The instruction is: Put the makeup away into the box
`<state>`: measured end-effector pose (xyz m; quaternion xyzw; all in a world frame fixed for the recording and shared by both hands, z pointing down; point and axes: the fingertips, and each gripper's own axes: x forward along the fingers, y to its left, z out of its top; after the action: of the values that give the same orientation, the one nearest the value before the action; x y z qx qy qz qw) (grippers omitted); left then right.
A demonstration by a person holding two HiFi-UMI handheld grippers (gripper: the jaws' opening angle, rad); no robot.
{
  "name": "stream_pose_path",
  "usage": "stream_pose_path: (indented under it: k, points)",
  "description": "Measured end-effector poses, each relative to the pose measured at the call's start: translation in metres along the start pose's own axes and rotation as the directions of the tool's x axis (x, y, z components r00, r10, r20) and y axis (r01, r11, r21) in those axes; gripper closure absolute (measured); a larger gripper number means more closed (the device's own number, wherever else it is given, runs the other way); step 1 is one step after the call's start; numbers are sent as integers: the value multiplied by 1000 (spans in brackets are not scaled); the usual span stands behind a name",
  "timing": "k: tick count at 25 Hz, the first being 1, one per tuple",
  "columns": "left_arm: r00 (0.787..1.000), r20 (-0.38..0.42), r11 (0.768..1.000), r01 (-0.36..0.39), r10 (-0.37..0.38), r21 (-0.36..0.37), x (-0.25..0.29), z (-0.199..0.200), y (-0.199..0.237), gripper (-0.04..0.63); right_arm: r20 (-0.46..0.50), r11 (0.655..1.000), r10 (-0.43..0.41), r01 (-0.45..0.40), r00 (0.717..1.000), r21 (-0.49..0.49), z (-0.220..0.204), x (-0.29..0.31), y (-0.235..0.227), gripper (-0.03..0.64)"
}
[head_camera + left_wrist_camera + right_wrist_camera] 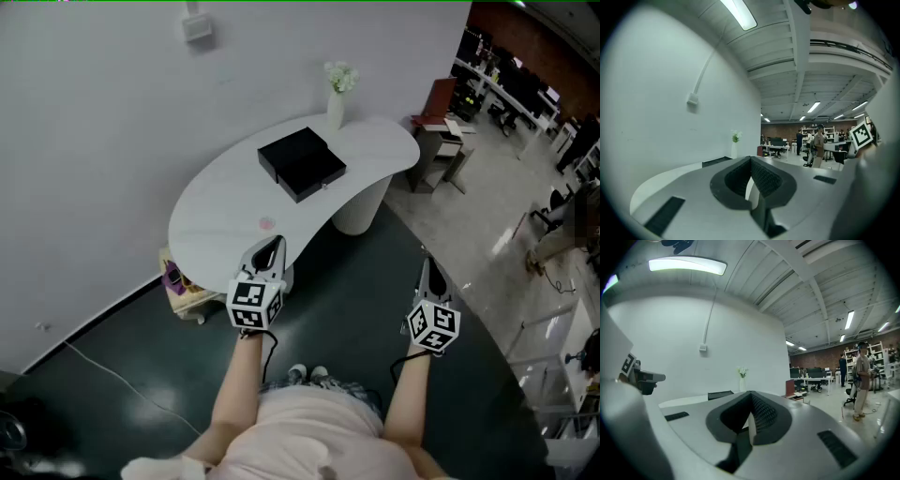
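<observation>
Against the white wall stands a curved white counter [216, 220], and on its middle sits the black box [302, 162], lid down, set at an angle to the counter's edges. Near the front edge, well apart from the box, lies one small pinkish thing [267, 223], too small to tell what it is. At the far end of the counter a slim white vase [336, 109] holds pale flowers, upright, just beyond the box's far corner. Under the counter's left end a low white cart [185, 289] carries some coloured things.

A person stands on the dark floor facing the counter, both arms out, shoe tips [307, 373] showing below. The left tongs [270, 246] are held level, their tip over the counter's near edge in the head view, close to the pinkish thing but not on it; the jaws are pressed together with nothing between them. The right tongs [426, 270] are held level over the floor, off to the right of the counter, jaws likewise pressed together and empty. A thin pale cable [103, 370] runs across the floor at the left
</observation>
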<state>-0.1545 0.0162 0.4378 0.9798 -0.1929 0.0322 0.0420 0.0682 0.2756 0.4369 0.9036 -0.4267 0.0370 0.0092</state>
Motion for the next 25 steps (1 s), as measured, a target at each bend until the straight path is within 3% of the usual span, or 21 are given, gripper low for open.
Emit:
stream_pose_path:
  k: [25]
  points:
    - [1000,-9,1000,12,-12,-22,-8,-9,-9,571,7,999,51,-51,999,15,-1,-10,11,601]
